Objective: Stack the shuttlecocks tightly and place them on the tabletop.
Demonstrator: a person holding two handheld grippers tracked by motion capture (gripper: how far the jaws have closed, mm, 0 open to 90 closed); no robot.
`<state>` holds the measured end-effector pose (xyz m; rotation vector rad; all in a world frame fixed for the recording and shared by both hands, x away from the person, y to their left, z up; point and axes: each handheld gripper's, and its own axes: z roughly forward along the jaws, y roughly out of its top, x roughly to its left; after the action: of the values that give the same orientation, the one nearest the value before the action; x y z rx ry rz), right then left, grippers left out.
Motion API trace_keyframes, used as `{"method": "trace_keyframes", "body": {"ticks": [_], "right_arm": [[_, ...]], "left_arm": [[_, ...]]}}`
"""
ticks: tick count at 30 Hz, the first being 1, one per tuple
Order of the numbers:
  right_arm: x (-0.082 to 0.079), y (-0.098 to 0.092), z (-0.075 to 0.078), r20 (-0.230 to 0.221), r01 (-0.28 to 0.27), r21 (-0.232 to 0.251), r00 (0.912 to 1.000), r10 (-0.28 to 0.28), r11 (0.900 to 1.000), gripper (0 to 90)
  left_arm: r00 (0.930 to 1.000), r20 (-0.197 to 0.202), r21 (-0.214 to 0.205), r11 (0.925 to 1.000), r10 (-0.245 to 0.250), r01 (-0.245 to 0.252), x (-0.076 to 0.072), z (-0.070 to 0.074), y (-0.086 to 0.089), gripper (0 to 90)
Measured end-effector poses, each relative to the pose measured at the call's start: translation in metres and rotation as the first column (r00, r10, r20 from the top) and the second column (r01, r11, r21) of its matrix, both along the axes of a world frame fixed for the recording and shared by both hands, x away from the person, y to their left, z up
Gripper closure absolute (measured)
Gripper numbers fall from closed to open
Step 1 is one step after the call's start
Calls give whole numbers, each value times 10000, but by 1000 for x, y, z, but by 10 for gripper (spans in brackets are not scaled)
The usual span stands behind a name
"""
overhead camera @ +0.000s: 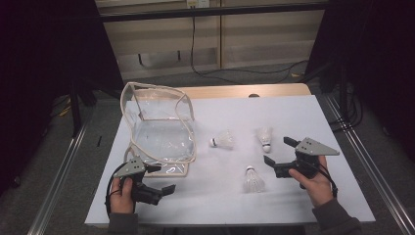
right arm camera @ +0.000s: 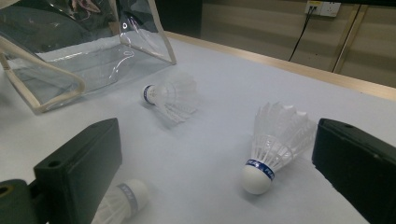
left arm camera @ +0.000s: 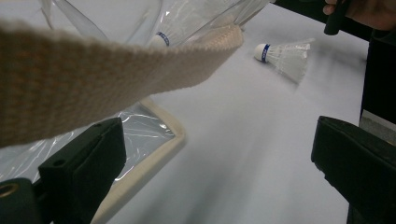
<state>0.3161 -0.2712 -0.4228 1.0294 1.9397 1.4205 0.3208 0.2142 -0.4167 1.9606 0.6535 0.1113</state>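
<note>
3 shuttlecocks loose on white table [overhead camera: 293, 112], none in clear bag [overhead camera: 161, 132] yet. nearest shuttlecock [overhead camera: 253, 179] sits just left of right gripper [overhead camera: 277, 156], cork away from person. second shuttlecock [overhead camera: 265, 138] lies beyond it, third shuttlecock [overhead camera: 222, 140] on its side near bag. right gripper jaws spread wide, nothing held; its own view frames second shuttlecock [right arm camera: 275, 142] between them. left gripper [overhead camera: 164, 180] released too, at bag's front edge, bag strap [left arm camera: 93, 79] draped just above. judgement: approach stage, before first pick. next: right closes gently on feathers, left steadies bag mouth.
</note>
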Motion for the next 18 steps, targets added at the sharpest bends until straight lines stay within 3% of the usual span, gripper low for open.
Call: {"method": "trace_keyframes", "body": {"ticks": [18], "right_arm": [[7, 5, 0, -70, 43, -72, 10000, -43, 10000, 12]], "left_arm": [[10000, -12, -136, 9999, 40, -40, -1, -1, 2, 34]]}}
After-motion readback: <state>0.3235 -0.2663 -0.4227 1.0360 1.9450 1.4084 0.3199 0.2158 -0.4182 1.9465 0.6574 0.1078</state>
